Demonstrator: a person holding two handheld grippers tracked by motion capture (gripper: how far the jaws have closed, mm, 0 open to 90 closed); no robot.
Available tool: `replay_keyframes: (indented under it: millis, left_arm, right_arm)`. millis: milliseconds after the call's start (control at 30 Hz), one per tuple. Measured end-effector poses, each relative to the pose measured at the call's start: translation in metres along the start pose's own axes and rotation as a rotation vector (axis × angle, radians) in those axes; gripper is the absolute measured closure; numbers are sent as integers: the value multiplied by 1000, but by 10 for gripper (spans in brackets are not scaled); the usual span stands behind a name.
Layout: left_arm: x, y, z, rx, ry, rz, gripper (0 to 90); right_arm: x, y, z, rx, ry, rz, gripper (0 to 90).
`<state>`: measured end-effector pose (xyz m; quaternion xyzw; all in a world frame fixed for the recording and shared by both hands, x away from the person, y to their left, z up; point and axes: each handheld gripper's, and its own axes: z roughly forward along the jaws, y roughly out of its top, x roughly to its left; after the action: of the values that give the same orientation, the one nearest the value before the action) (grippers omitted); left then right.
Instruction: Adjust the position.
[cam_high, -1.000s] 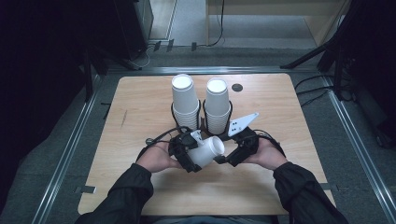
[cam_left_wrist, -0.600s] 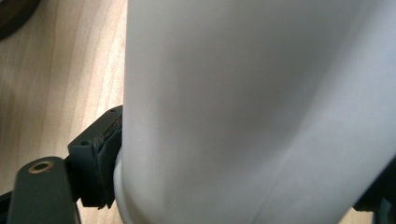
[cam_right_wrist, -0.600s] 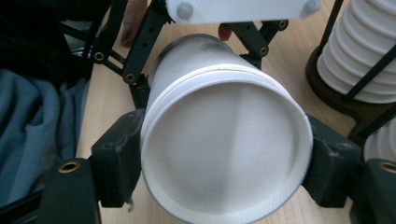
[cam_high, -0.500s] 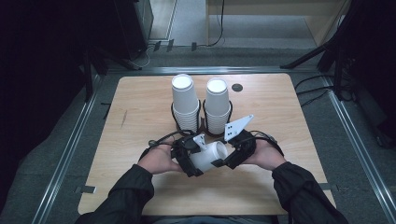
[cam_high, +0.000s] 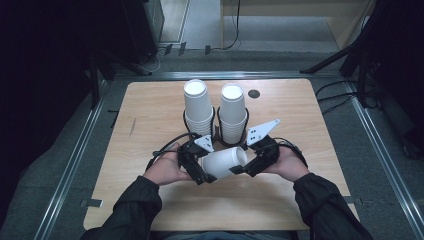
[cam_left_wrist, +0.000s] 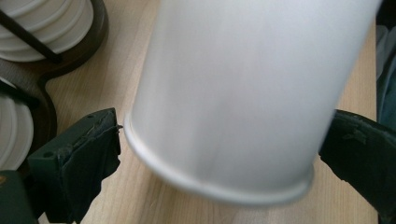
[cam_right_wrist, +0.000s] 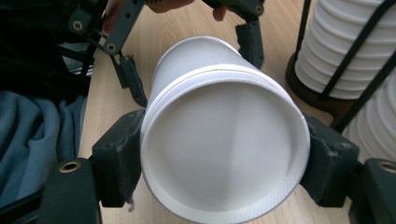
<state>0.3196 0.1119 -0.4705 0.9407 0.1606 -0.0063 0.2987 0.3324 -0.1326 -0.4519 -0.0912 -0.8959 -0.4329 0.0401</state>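
The right gripper (cam_high: 241, 167) clamps the paper cup (cam_high: 225, 161) at its rim, lying sideways just above the counter (cam_high: 150, 115). The left gripper (cam_high: 202, 170), jaws just opening wide, flanks its base without pressing.

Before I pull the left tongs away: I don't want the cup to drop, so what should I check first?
1. Right tongs grip the paper cup: ok. Its jaws have just been closing and the pads press both sides near the mouth.
2. Left tongs let go: ok. Its jaws have just been opening and stand beside the cup's base without squeezing it.
3. Cup mouth undented: ok, it is round in the right gripper view.
4. Cup clear of the table: cannot tell.
5. Cup stacks out of the way: ok, they stand behind, apart from the cup.
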Motion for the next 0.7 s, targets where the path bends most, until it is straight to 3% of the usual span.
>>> replay_keyframes:
  millis: [167,300,400,533,600,700]
  left_arm:
    - [4,-5,-6,-37,-26,-25,0]
    - [5,-7,-9,-48,-19,-25,0]
    - [7,-9,-13,-92,1,-39,0]
    - [9,-11,-16,-136,-4,-59,0]
    - [13,-13,-18,-183,-57,-88,0]
    - [13,-14,-19,-210,-61,-83,0]
  right_arm:
    - [-4,-3,-9,-16,-13,30,255]
    - [-5,-5,-12,-26,-16,38,255]
    - [-7,-5,-16,-53,-20,51,255]
    - [-8,-5,-22,-85,-26,60,255]
    - [-9,-5,-27,-120,-21,70,255]
    - [-8,-4,-32,-155,-15,66,255]
